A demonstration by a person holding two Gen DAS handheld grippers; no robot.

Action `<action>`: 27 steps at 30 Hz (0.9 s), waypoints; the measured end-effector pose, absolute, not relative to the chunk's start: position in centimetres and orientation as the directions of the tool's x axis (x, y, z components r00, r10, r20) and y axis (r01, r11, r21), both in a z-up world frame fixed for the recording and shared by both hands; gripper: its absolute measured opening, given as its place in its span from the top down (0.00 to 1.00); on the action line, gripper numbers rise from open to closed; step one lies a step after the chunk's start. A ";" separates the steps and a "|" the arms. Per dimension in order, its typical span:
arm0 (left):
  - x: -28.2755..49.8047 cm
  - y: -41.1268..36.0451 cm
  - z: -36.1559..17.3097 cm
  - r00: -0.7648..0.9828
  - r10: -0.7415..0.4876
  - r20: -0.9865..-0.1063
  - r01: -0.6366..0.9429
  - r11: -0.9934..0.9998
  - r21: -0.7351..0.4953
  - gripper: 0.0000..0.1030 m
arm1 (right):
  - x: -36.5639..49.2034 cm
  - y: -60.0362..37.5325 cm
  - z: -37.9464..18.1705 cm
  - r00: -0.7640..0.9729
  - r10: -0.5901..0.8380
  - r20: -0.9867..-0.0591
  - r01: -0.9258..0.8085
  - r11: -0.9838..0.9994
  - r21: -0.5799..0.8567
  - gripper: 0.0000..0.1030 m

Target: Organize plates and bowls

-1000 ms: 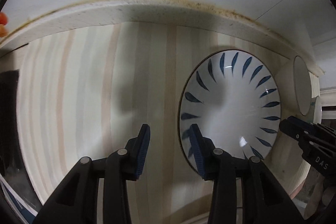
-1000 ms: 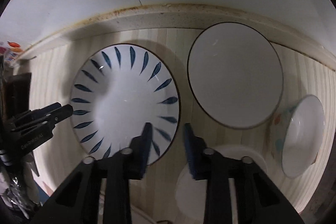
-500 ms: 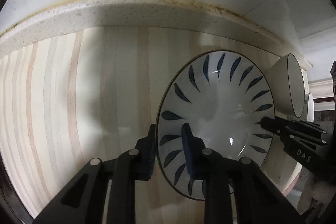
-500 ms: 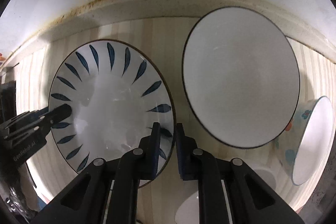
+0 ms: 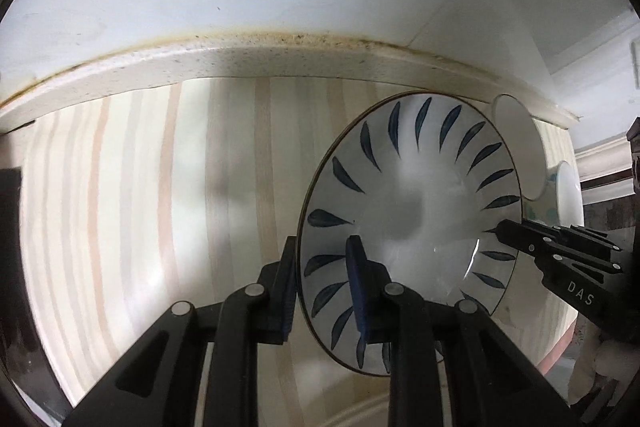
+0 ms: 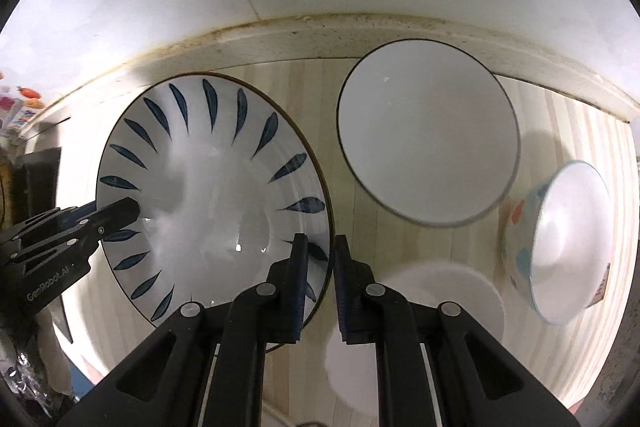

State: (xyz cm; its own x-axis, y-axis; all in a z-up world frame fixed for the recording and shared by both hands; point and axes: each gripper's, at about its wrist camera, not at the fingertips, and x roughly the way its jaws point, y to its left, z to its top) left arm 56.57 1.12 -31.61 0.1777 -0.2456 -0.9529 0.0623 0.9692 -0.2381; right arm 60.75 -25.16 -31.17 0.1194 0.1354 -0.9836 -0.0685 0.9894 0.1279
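Observation:
A white plate with blue leaf marks is held off the striped counter. My left gripper is shut on its left rim, and my right gripper is shut on its right rim. Each gripper shows in the other's view: the right one, the left one. A plain white bowl sits to the right near the back ledge. A white bowl with coloured patches lies tilted at the far right. A small white dish lies below my right gripper.
A speckled back ledge and a white wall bound the striped counter at the rear. Dark objects stand at the far left edge.
Both grippers closed onto opposite rims of the blue-leaf plate and it has come up from the counter, now nearer both cameras.

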 end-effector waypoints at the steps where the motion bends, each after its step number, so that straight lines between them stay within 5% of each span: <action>1: 56.0 1.2 -31.0 0.186 -0.243 -0.952 0.061 0.970 -0.236 0.80 | 60.3 -25.4 -30.6 0.126 0.144 -0.982 -0.070 0.988 0.136 0.86; 13: 48.3 1.2 -26.7 0.253 -0.218 -0.943 0.012 0.975 -0.223 0.80 | 51.6 -24.8 -24.2 0.173 0.204 -0.964 -0.163 0.971 0.176 0.86; 27: 40.0 0.7 -28.7 0.200 -0.209 -0.957 -0.045 0.974 -0.222 0.80 | 41.7 -23.4 -29.4 0.086 0.250 -0.964 -0.185 0.955 0.231 0.86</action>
